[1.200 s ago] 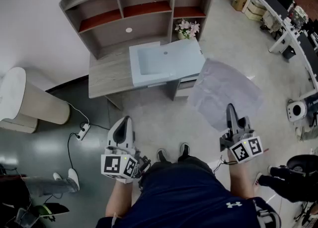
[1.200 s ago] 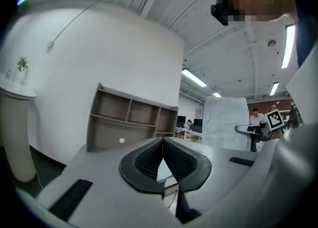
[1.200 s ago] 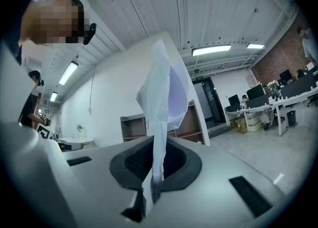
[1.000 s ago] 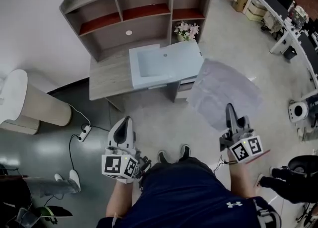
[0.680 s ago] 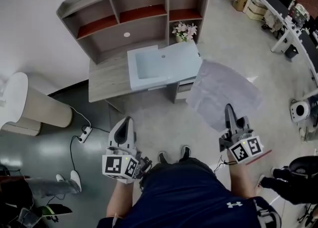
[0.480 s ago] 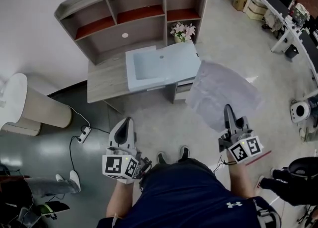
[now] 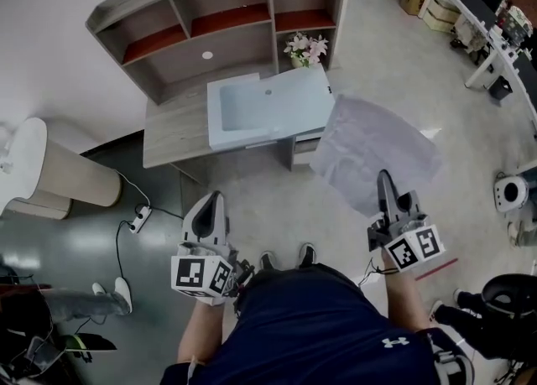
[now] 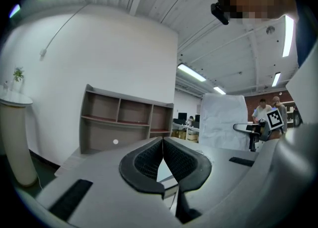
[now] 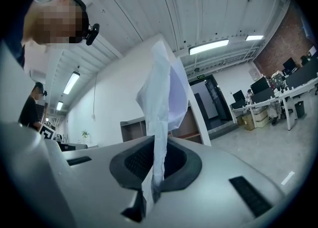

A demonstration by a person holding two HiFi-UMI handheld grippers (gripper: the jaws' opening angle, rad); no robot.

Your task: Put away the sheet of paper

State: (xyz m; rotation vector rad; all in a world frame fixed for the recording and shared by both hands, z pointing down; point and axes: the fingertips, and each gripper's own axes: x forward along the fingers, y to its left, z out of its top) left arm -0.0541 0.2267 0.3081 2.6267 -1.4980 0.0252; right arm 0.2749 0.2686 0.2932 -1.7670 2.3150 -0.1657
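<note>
A crumpled white sheet of paper (image 7: 375,152) hangs in the air over the floor, right of the desk. My right gripper (image 7: 384,182) is shut on its near edge; in the right gripper view the sheet of paper (image 9: 161,103) rises upright from between the closed jaws of the right gripper (image 9: 155,172). My left gripper (image 7: 211,200) is held out over the floor in front of the desk, shut with nothing in it. In the left gripper view the left gripper (image 8: 162,141) has its pads touching, and the sheet of paper (image 8: 222,121) shows at the right.
A wooden desk (image 7: 172,123) with a shelf unit (image 7: 220,6) stands ahead, a pale blue box (image 7: 267,105) lying on it beside a flower pot (image 7: 304,46). A round white-topped stand (image 7: 50,172) is at left. Office desks (image 7: 495,23) and a small round device (image 7: 510,192) are at right.
The desk and shelf have drifted slightly left and nearer in the head view as the person moves. Both grippers keep their pose; the paper stays in the right gripper.
</note>
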